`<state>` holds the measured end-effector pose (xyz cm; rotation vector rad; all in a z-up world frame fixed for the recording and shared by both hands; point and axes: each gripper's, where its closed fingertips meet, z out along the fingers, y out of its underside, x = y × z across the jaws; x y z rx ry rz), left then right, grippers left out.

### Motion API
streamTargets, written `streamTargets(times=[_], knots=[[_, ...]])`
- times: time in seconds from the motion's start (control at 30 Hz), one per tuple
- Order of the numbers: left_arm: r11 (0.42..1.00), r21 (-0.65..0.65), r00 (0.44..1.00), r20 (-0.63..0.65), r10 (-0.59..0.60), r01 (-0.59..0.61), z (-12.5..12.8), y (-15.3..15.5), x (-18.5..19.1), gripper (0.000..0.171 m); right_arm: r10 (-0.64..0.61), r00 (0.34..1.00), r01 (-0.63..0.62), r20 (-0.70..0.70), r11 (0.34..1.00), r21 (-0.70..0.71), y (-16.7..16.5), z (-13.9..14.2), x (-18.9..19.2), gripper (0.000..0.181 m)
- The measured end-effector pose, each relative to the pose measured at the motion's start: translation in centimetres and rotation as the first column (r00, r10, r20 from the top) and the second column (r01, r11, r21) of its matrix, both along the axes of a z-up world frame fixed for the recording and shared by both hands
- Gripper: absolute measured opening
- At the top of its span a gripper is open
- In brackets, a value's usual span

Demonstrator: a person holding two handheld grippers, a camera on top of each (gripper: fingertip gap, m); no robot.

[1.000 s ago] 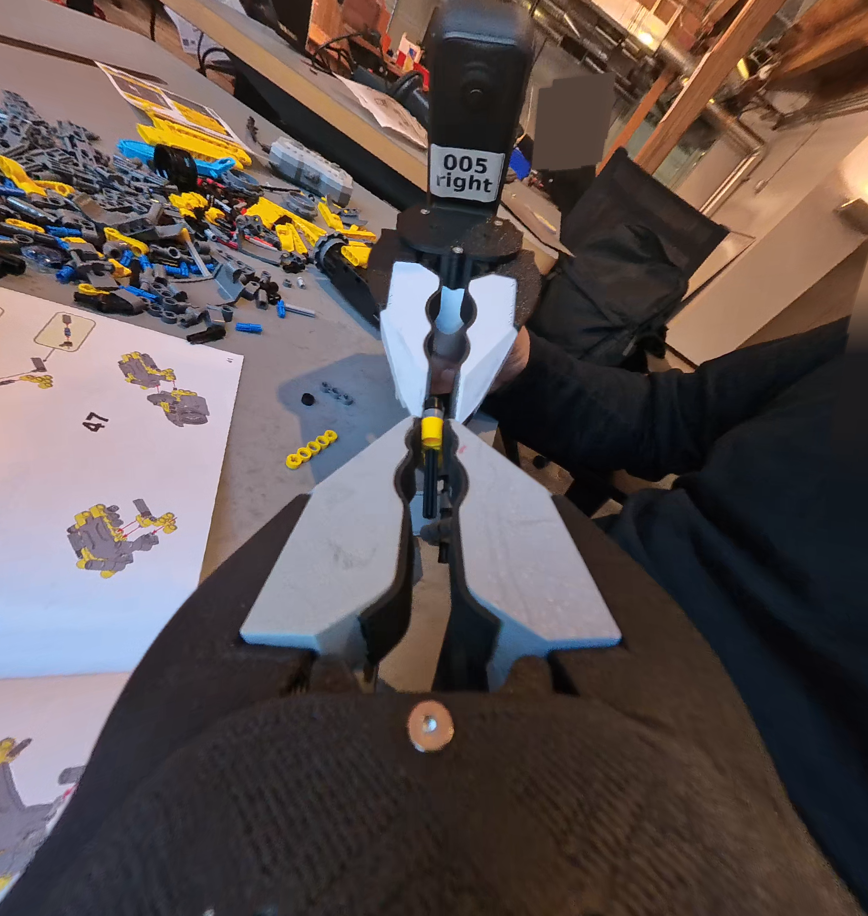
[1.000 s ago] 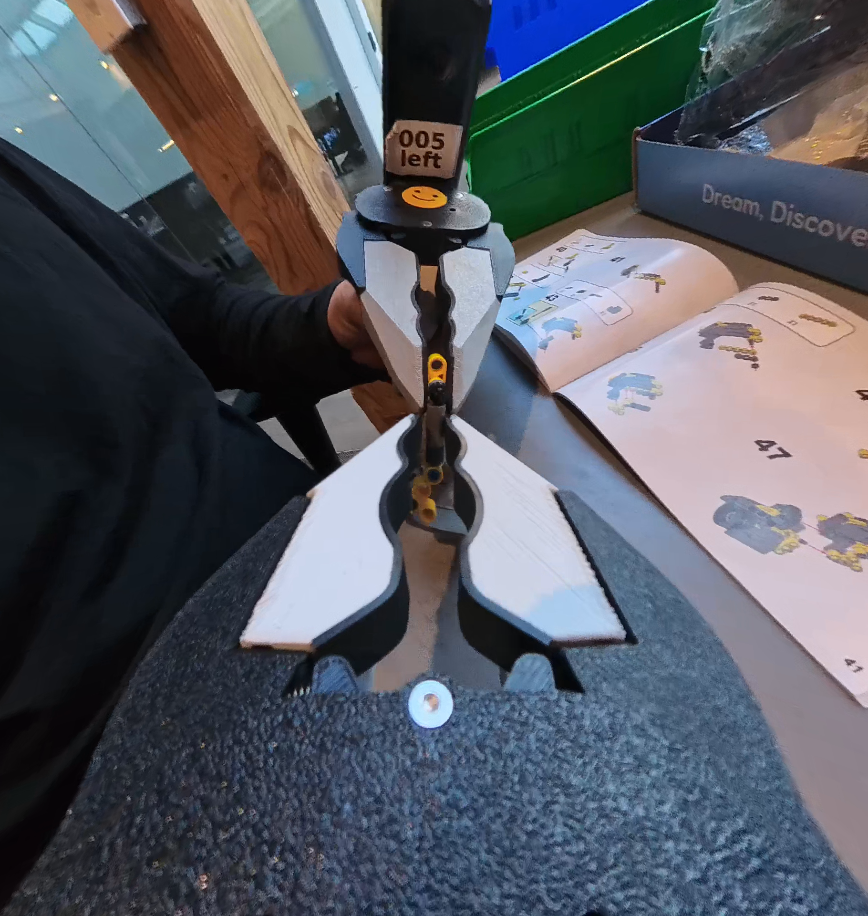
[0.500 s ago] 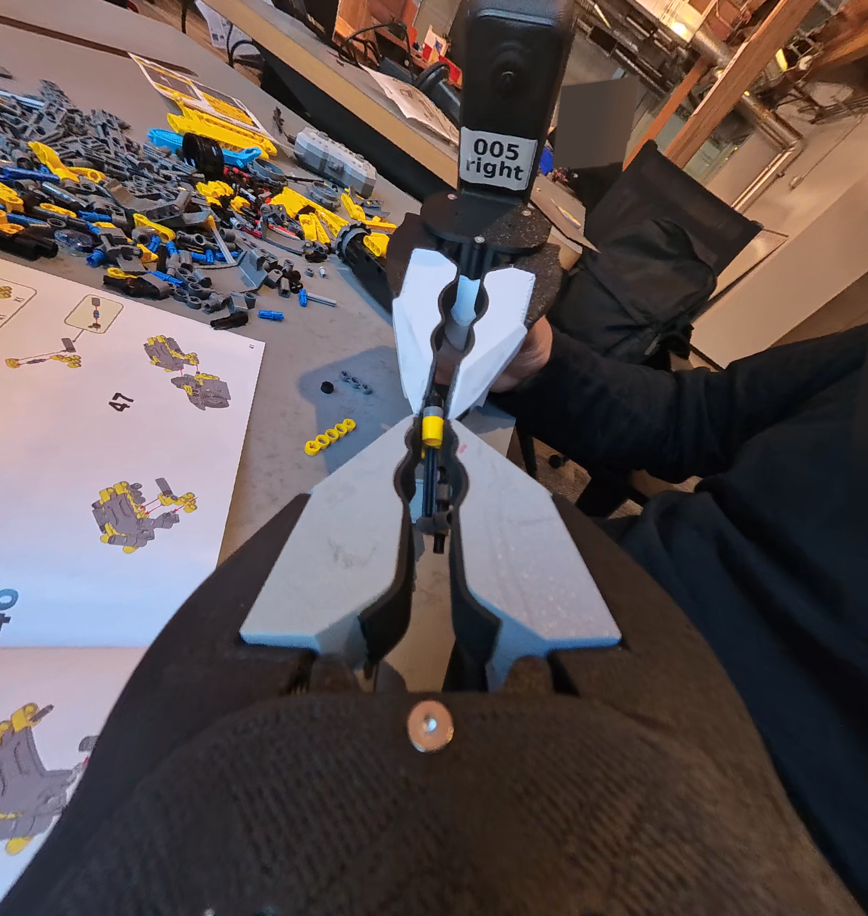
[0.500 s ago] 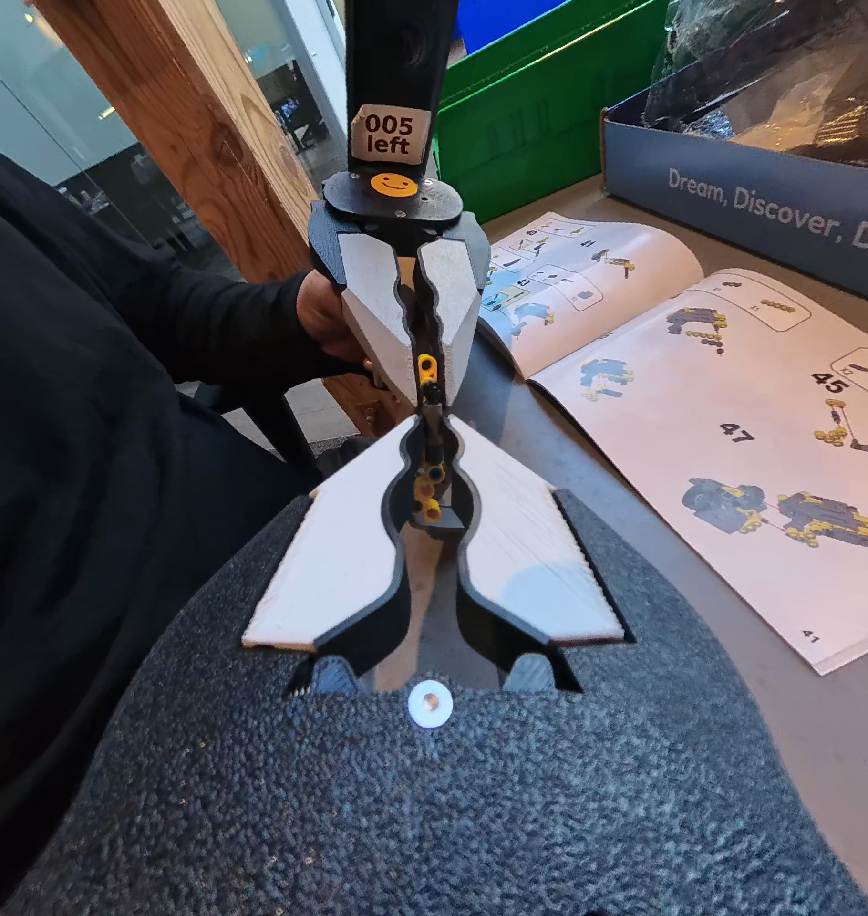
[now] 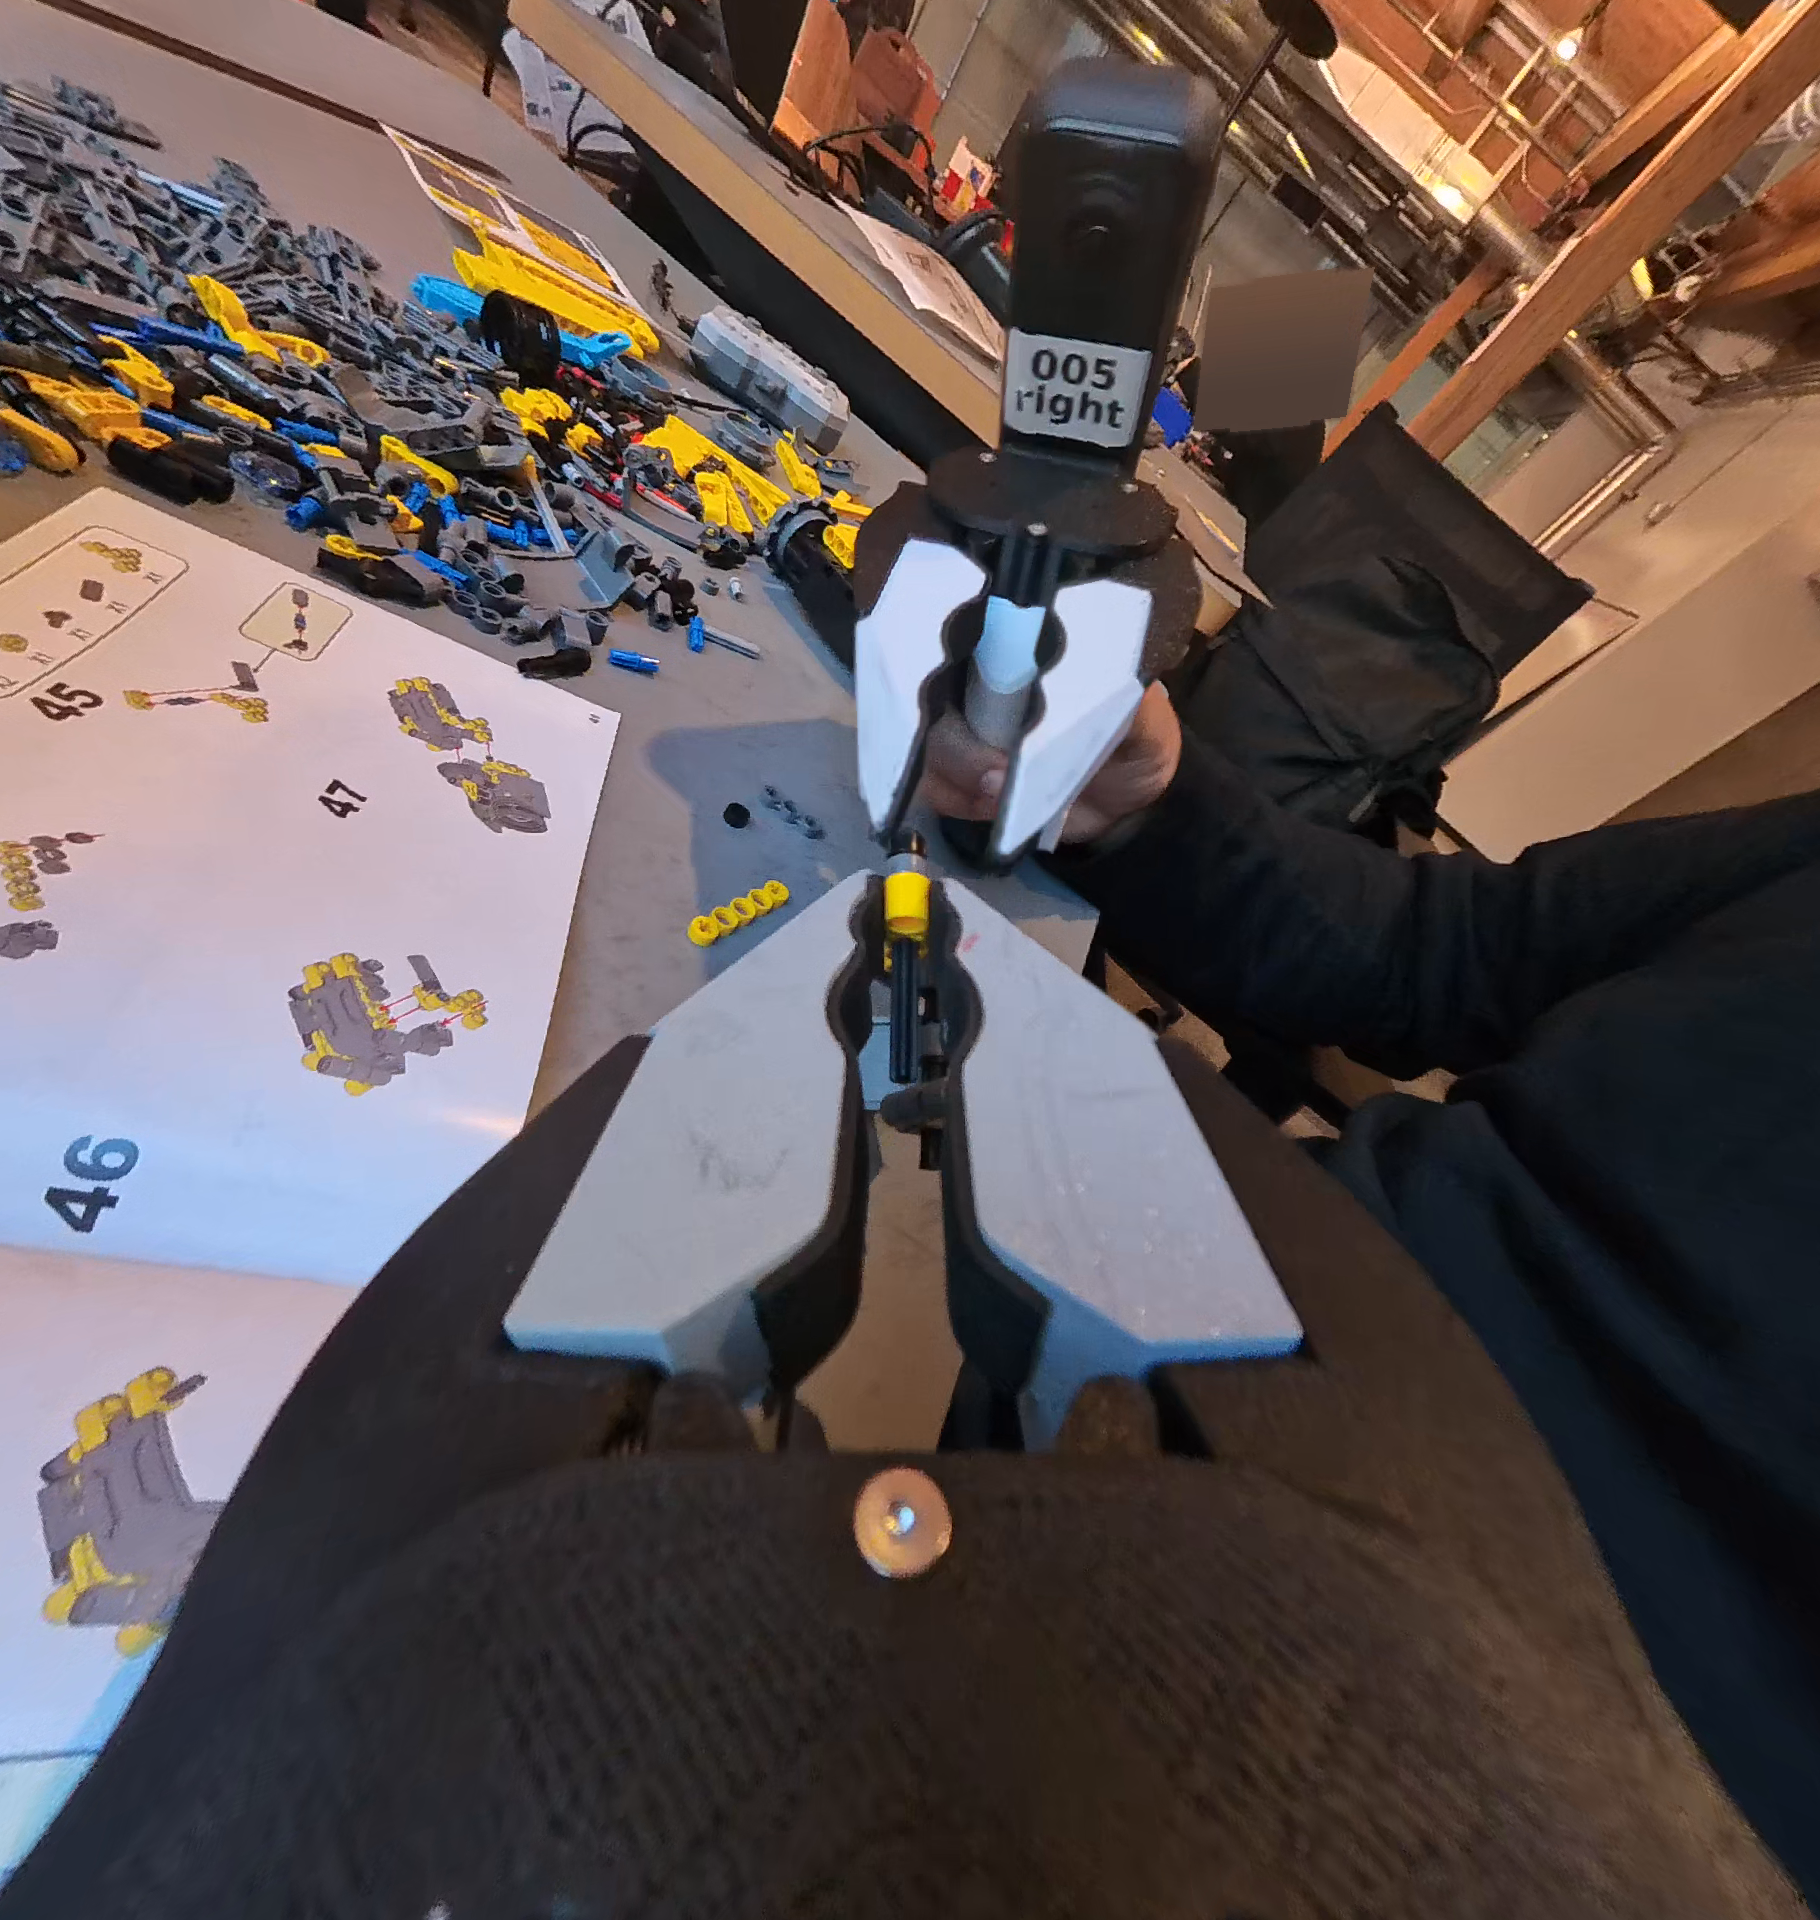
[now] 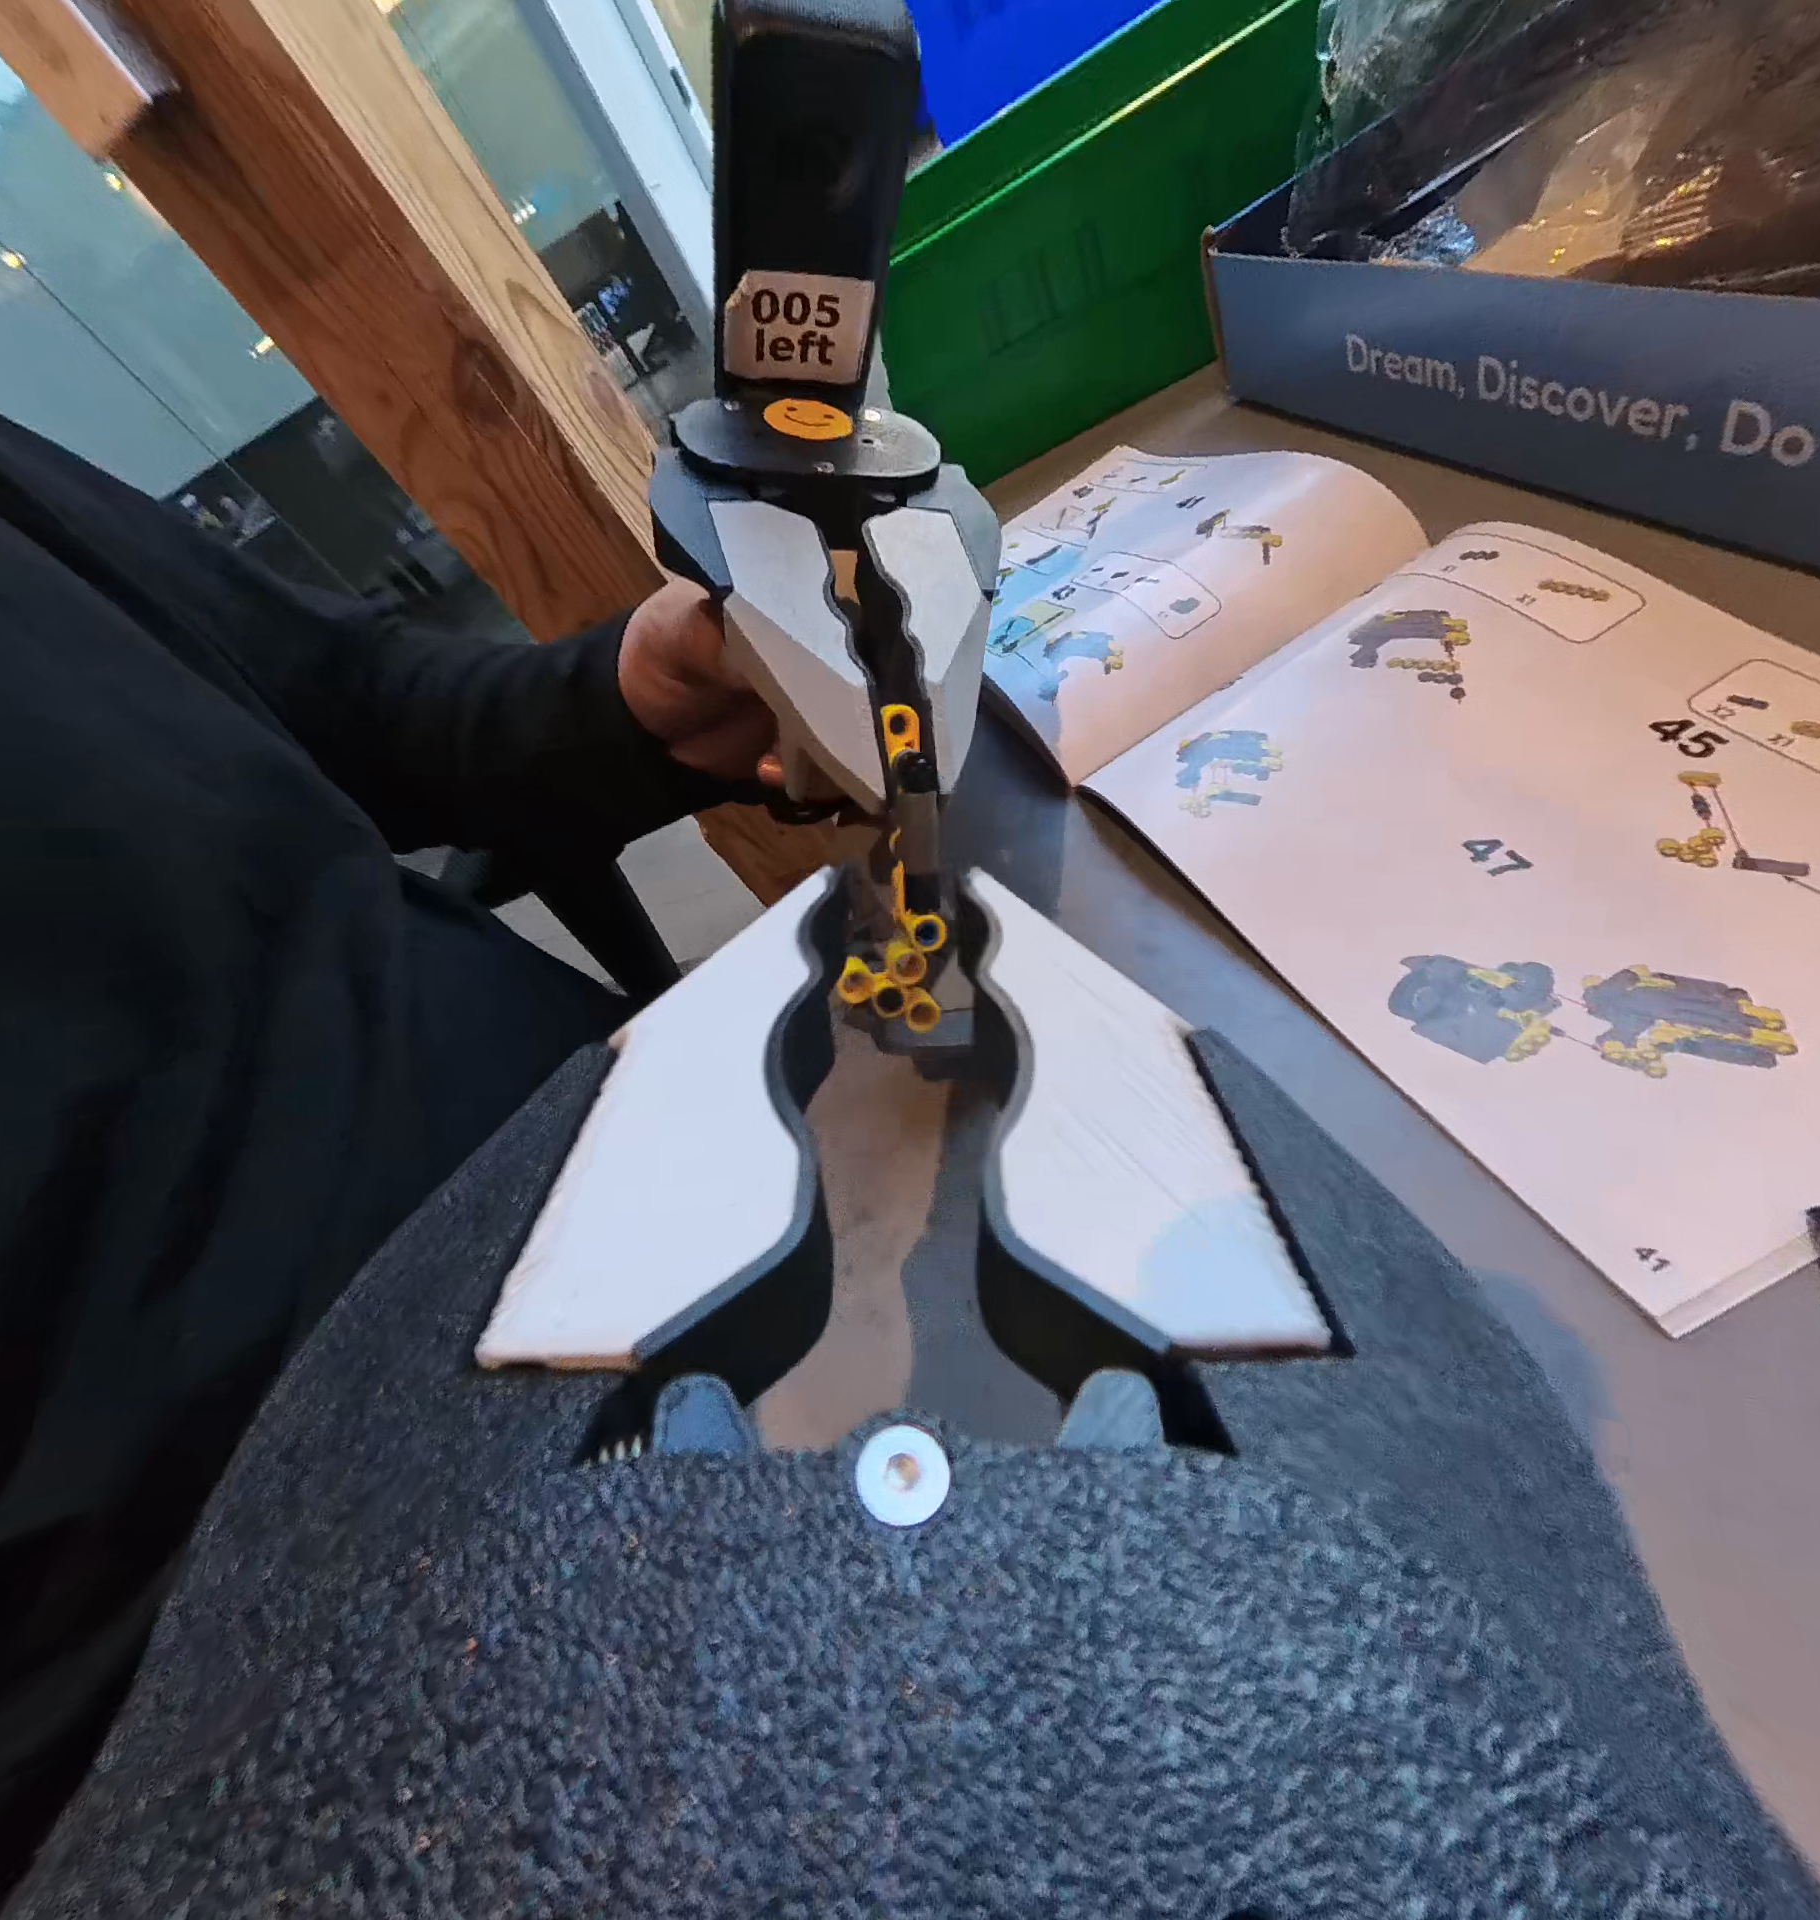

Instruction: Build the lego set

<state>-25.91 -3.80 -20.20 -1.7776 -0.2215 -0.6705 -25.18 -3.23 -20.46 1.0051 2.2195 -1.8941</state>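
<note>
The left hand-held gripper (image 5: 904, 894) is clamped on a thin black axle (image 5: 900, 1003) that carries a yellow bush (image 5: 905, 900) at the fingertips and a small grey connector (image 5: 916, 1103) farther back between the fingers; the axle's far end juts just past the tips. The right hand-held gripper (image 6: 901, 883) faces it tip to tip; in the right wrist view its fingers stand a little apart around a small yellow-and-grey brick assembly (image 6: 901, 971), and I cannot tell whether they press on it or merely flank it; a grey rod rises from that assembly toward the left gripper's tips. In the left wrist view the right gripper's white fingers (image 5: 1077, 717) look parted at the tips, with a hand (image 5: 1051, 774) in a black sleeve behind them.

Both are held above the edge of a grey table (image 5: 636, 914); an open instruction booklet (image 5: 220, 935) lies on it to the left; a short yellow beam (image 5: 738, 912) and a few small dark pieces (image 5: 776, 816) lie beside the booklet, near the tips; a wide heap of yellow, blue, grey and black bricks (image 5: 314, 416) lies farther off. In the right wrist view a blue cardboard box (image 6: 1508, 384) and a green bin (image 6: 1041, 249) stand beyond the booklet.
</note>
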Motion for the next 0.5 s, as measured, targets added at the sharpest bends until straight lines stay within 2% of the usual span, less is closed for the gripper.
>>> streamTargets(times=[0.2, 0.27, 0.3, 0.5], knots=[[1.000, -0.015, 1.000, -0.003, -0.016, 0.016, -0.3, 0.2, 0.5, 0.006, 0.020, 1.000, -0.022, 0.013, 0.994, 0.105, -0.8, -1.4, -0.1, 0.019], [1.000, -0.015, 1.000, -0.003, -0.016, 0.016, -0.3, 0.2, 0.5, 0.006, 0.035, 0.999, -0.037, 0.022, 0.992, 0.122, -1.0, -1.7, 0.0, 0.013], [1.000, -0.016, 1.000, -0.002, -0.012, 0.012, -0.3, 0.2, 0.5, 0.006, 0.044, 0.999, -0.046, 0.017, 0.991, 0.124, -1.1, -1.7, 0.1, 0.008], [1.000, -0.024, 1.000, 0.007, -0.007, 0.007, -0.4, 0.1, 0.2, 0.006, 0.046, 0.998, -0.049, 0.046, 0.997, 0.056, -0.8, -1.2, -0.2, 0.007]])
